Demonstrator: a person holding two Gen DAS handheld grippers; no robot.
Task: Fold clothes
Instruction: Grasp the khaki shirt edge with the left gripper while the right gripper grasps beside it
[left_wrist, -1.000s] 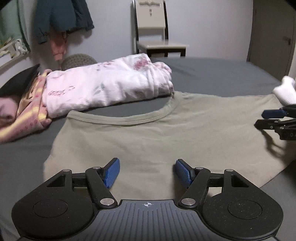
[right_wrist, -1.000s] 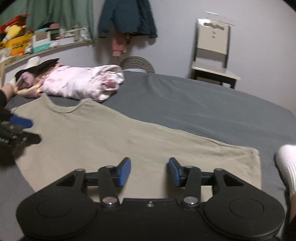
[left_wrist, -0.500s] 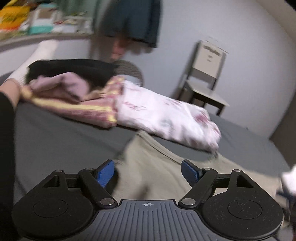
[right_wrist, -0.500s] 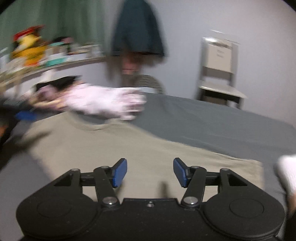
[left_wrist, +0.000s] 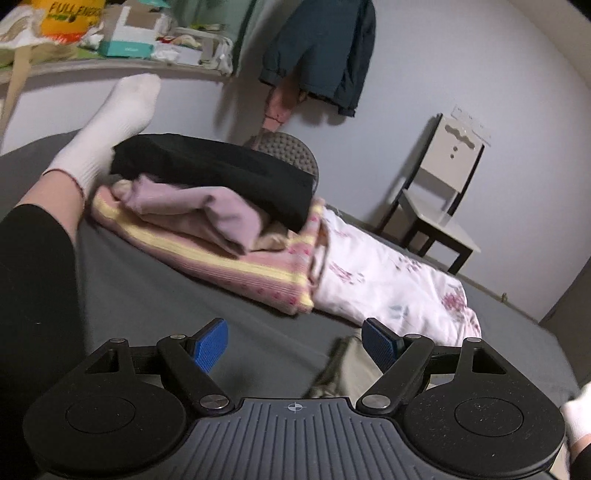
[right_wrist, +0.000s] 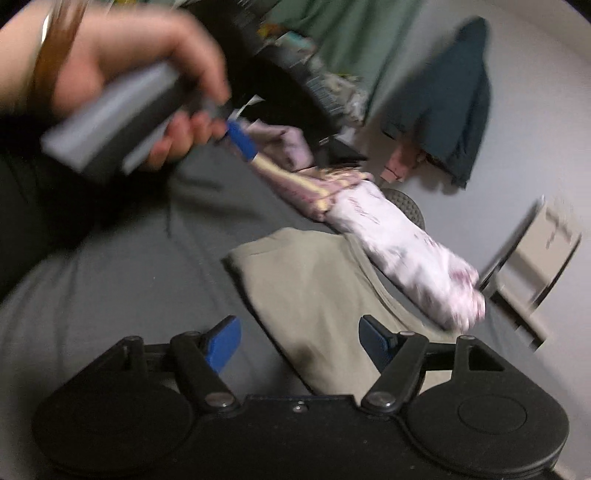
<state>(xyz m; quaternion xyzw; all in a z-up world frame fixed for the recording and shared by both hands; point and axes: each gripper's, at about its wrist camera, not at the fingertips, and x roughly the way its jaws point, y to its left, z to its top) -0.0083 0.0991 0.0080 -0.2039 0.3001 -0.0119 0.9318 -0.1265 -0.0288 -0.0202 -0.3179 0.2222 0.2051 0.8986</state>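
The olive T-shirt (right_wrist: 314, 288) lies flat on the grey bed sheet (right_wrist: 110, 295). My right gripper (right_wrist: 298, 343) hovers open over the shirt's near edge, with nothing between its blue pads. In the left wrist view only a bunched corner of the olive T-shirt (left_wrist: 338, 365) shows, just inside the right finger of my left gripper (left_wrist: 295, 347), which is open and empty over the grey sheet (left_wrist: 166, 295). The right wrist view is motion-blurred; it shows a hand (right_wrist: 122, 62) holding the left gripper, with one blue pad (right_wrist: 242, 142) visible.
A stack of folded clothes, black (left_wrist: 221, 173), lilac (left_wrist: 199, 210), pink-and-yellow striped (left_wrist: 236, 269) and white floral (left_wrist: 391, 280), lies beyond the shirt. A person's leg in a white sock (left_wrist: 110, 118) rests at the left. A chair (left_wrist: 443, 195) and a hanging jacket (left_wrist: 325, 48) stand by the wall.
Both grippers have swung left. The left one has gone from over the shirt's middle to its left corner, and both pairs of jaws stand wider apart than a second ago.
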